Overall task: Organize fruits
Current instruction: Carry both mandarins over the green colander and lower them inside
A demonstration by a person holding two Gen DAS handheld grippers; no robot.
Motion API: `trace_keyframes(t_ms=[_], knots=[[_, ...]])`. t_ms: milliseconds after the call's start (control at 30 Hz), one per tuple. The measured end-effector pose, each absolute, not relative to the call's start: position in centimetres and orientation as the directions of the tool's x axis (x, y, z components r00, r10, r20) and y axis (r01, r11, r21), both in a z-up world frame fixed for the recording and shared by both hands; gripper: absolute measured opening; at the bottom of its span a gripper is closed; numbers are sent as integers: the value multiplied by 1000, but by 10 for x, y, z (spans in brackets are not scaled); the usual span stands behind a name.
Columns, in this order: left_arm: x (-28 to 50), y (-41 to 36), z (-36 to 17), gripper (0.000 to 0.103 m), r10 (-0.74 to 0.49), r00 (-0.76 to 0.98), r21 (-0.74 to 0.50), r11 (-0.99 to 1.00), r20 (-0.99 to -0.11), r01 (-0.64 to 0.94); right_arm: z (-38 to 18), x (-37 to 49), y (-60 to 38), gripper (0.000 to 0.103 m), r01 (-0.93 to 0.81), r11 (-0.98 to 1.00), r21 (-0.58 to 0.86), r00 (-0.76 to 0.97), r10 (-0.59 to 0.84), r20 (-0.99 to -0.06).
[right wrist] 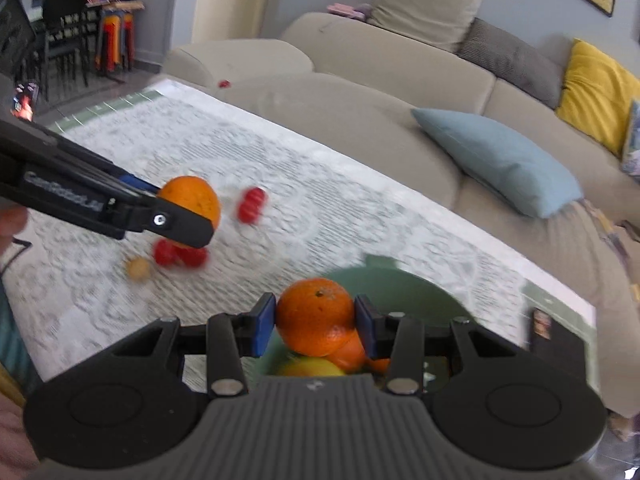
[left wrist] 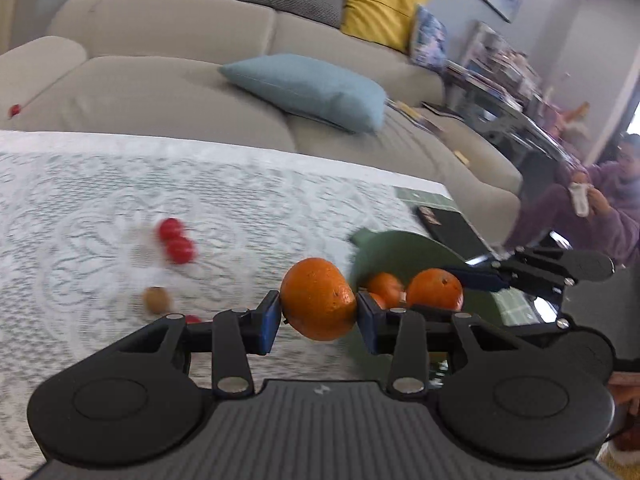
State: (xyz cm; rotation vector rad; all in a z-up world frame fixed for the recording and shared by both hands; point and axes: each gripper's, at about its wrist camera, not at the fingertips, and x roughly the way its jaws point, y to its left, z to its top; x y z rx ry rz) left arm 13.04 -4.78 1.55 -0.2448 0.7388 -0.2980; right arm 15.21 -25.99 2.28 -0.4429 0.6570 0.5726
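My left gripper [left wrist: 318, 318] is shut on an orange mandarin [left wrist: 318, 304], held above the lace-covered table, left of the green bowl [left wrist: 404, 246]. The same gripper and mandarin [right wrist: 196, 198] show at the left of the right wrist view. My right gripper [right wrist: 315, 322] is shut on another mandarin [right wrist: 314, 312], held over the green bowl [right wrist: 404, 288]; in the left wrist view this mandarin [left wrist: 434, 288] hangs over the bowl. The bowl holds more mandarins [right wrist: 350, 354] and a yellow fruit [right wrist: 312, 368]. Red cherry tomatoes [left wrist: 176, 240] and a small brown fruit [left wrist: 156, 300] lie on the table.
The table carries a white lace cloth [left wrist: 100, 200] over a green mat. A dark book or tablet [left wrist: 448, 226] lies at the table's right edge. A beige sofa [left wrist: 160, 80] with cushions stands behind the table. A person in purple [left wrist: 600, 200] sits at the right.
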Motion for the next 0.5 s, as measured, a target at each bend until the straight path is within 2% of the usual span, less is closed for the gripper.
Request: trace_keyframes(t_ms=[200,500], knots=[[142,-93,11,45,-409,646,-315,912,-645,263,20,160,-293,40,-580,777,-246,657,266,-705],[159,-132,-5,45,-404,600,-280,914,-691,293,5,175,-302,40,-599,751,-279,608,200,-768]])
